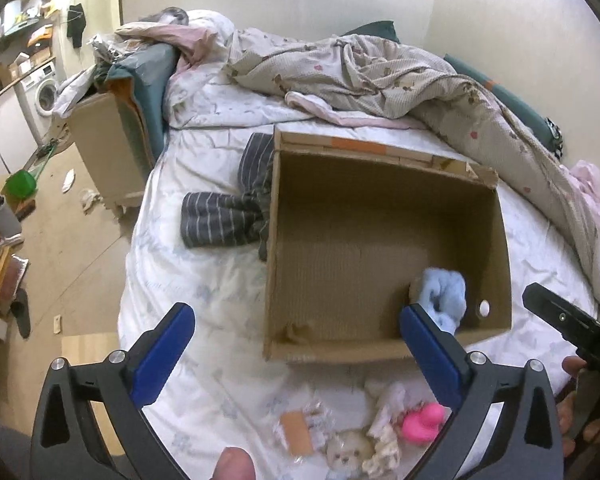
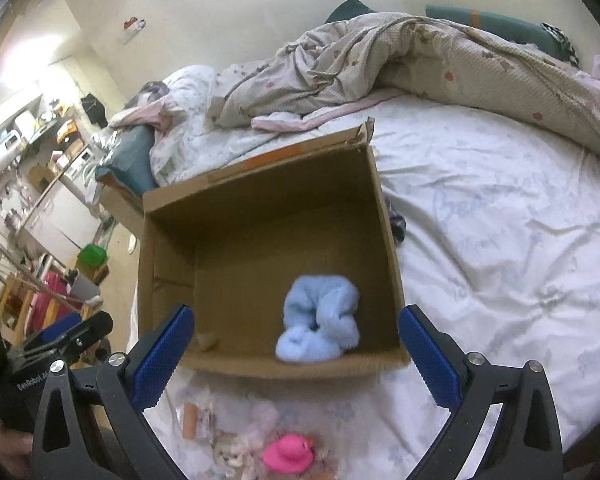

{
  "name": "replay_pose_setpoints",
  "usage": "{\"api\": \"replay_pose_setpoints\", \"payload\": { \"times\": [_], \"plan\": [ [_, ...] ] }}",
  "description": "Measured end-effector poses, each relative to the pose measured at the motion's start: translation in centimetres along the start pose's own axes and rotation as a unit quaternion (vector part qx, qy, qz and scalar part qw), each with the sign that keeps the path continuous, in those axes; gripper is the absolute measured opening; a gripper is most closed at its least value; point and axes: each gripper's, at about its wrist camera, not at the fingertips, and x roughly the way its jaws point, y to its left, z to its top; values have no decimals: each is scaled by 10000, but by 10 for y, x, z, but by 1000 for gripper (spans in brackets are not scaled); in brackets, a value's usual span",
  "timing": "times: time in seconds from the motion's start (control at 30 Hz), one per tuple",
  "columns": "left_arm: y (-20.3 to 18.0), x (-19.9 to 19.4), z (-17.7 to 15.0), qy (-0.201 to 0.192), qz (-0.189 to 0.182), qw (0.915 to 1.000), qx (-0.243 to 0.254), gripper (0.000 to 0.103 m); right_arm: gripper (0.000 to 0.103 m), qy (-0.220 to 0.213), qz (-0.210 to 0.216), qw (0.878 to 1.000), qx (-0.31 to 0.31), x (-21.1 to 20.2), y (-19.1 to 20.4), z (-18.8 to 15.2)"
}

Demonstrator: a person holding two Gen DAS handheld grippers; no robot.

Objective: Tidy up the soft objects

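A: How do the tongs stand?

B: The left tongs (image 1: pixel 296 340) are spread wide with nothing between their blue pads (image 1: pixel 162 354). The right tongs (image 2: pixel 296 340) are spread just as wide, also bare. Both hang above the near edge of the cardboard box (image 2: pixel 172 240), tilted down toward it.

A: And the soft thing?

B: A light blue fluffy cloth (image 2: pixel 320 318), bunched up, lies on the floor of the box near its front wall, toward the right-hand corner. Neither pair of tongs touches it.

A: What lies in front of the box?

B: On the white bed sheet (image 2: pixel 500 240), just before the box, a pink rubber duck (image 2: pixel 288 454), a small plush dog (image 1: pixel 350 454) and a crinkled clear wrapper (image 1: pixel 300 426) lie close together.

A: Further out?

B: A dark striped garment (image 1: pixel 224 220) lies on the bed against the box's left wall. Beyond the box a rumpled beige quilt (image 1: pixel 360 68) is heaped along the far side of the bed.
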Motion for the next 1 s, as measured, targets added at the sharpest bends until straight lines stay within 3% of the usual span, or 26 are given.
{"api": "replay_pose_setpoints", "payload": {
  "times": [0.27, 0.43, 0.5, 0.57, 0.6, 0.67, 0.8, 0.87, 1.0],
  "plan": [
    [29, -3, -29, 400, 190, 9981, -440, 102, 103, 257, -47, 9997, -35, -12, -1, -29],
    [36, 8, -42, 737, 206, 9960, -461, 101, 103, 537, -27, 9985, 93, -12, -10, -44],
    [38, 16, -49, 955, -25, 9937, -588, 89, 103, 649, -38, 9977, 208, -9, -16, -48],
    [36, 31, -55, 1308, -245, 9885, -712, 67, 103, 739, -29, 9967, 339, -6, -20, -48],
    [35, 36, -58, 1440, -345, 9862, -745, 63, 103, 767, -37, 9963, 386, -4, -23, -49],
    [30, 49, -63, 1729, -550, 9798, -844, 44, 103, 798, -83, 9958, 448, -1, -25, -49],
    [19, 73, -73, 2175, -663, 9696, -902, 35, 103, 913, -76, 9944, 527, 5, -27, -49],
    [14, 82, -77, 2351, -691, 9650, -931, 25, 103, 947, -62, 9940, 540, 7, -27, -50],
    [5, 99, -86, 2662, -540, 9586, -854, 23, 103, 986, -10, 9933, 597, 8, -29, -50]
  ]
}}
